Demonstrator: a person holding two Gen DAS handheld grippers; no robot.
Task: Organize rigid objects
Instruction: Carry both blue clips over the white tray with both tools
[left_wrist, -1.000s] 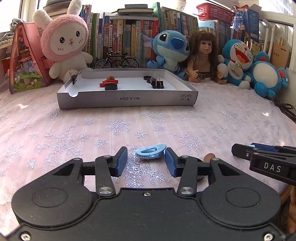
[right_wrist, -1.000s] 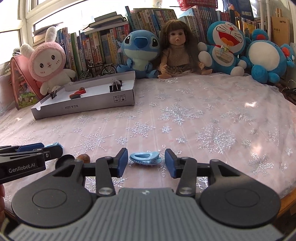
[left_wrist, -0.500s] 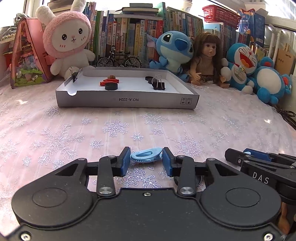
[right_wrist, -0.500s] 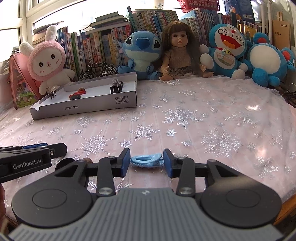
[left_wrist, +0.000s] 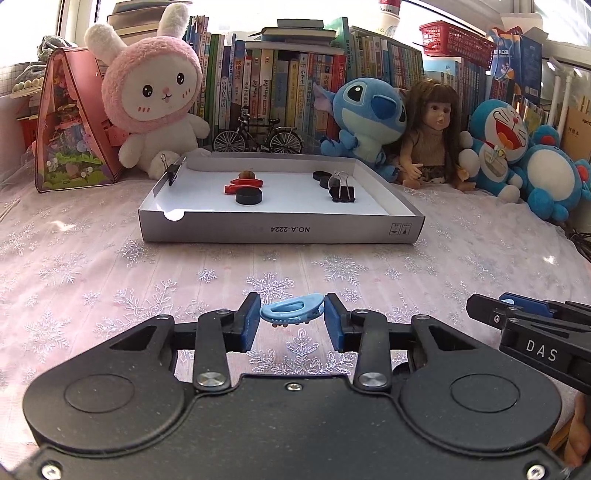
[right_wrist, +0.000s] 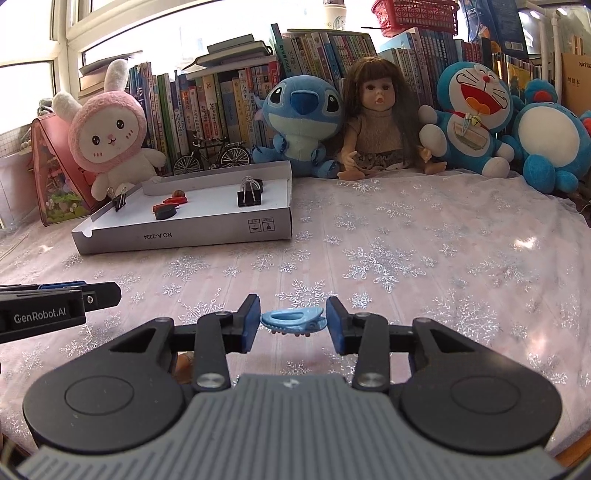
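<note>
My left gripper (left_wrist: 292, 317) is shut on a light blue hair clip (left_wrist: 291, 313) and holds it above the tablecloth. My right gripper (right_wrist: 293, 320) is shut on a second light blue hair clip (right_wrist: 294, 319), also lifted. A grey cardboard box lid (left_wrist: 280, 230) lies ahead of the left gripper; it shows in the right wrist view (right_wrist: 184, 236) to the left. It holds black binder clips (left_wrist: 342, 192), a red piece (left_wrist: 242, 184), black discs (left_wrist: 248, 197) and a brown nut. The right gripper shows at the right edge of the left view (left_wrist: 532, 332).
Plush toys, a doll (left_wrist: 430, 136), a model bicycle (left_wrist: 258, 138) and books line the back. A pink toy house (left_wrist: 70, 129) stands at the back left. A brown nut (right_wrist: 183, 363) lies on the cloth under my right gripper. Cables lie at the far right.
Both grippers closed on their blue clips and lifted them off the cloth. The left gripper moved closer to the box lid.
</note>
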